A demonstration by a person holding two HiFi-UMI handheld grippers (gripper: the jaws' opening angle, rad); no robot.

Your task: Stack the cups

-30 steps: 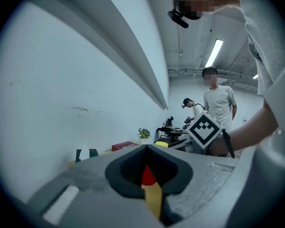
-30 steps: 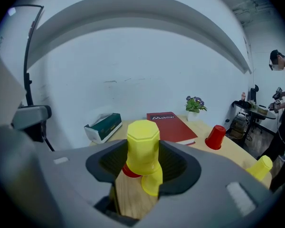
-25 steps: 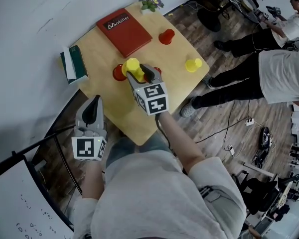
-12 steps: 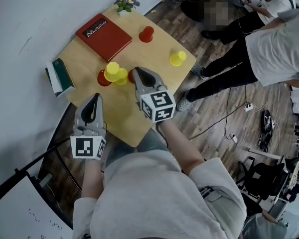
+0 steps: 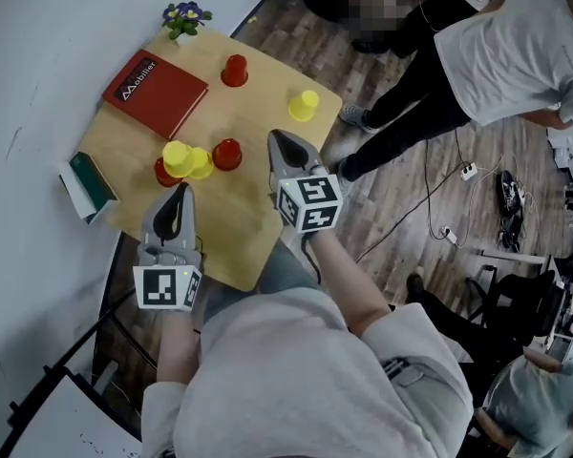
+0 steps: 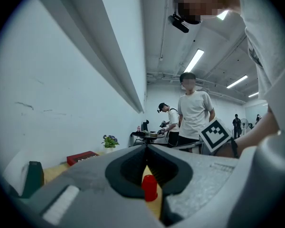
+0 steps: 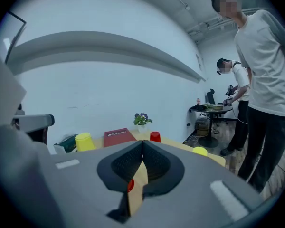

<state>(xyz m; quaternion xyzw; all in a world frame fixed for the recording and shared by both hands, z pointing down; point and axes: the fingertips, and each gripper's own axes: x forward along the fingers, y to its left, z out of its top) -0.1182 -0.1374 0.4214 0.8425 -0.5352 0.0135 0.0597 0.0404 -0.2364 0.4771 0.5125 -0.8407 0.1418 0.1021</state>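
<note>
The left gripper [image 5: 180, 191] and right gripper [image 5: 280, 139] are both closed and empty above a table [image 5: 239, 227], where a yellow cup [image 5: 177, 157] sits upturned over a red cup [image 5: 159, 173] near the book [image 5: 153, 92].

The left gripper [image 5: 180, 197] and right gripper [image 5: 283, 143] are both closed and empty.

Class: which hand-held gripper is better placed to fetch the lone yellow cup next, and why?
Right, probably: the right hand-held gripper lies nearest the yellow cup, while the left hand-held gripper sits farther off by the stack. Both are shut, so it must open first.
</note>
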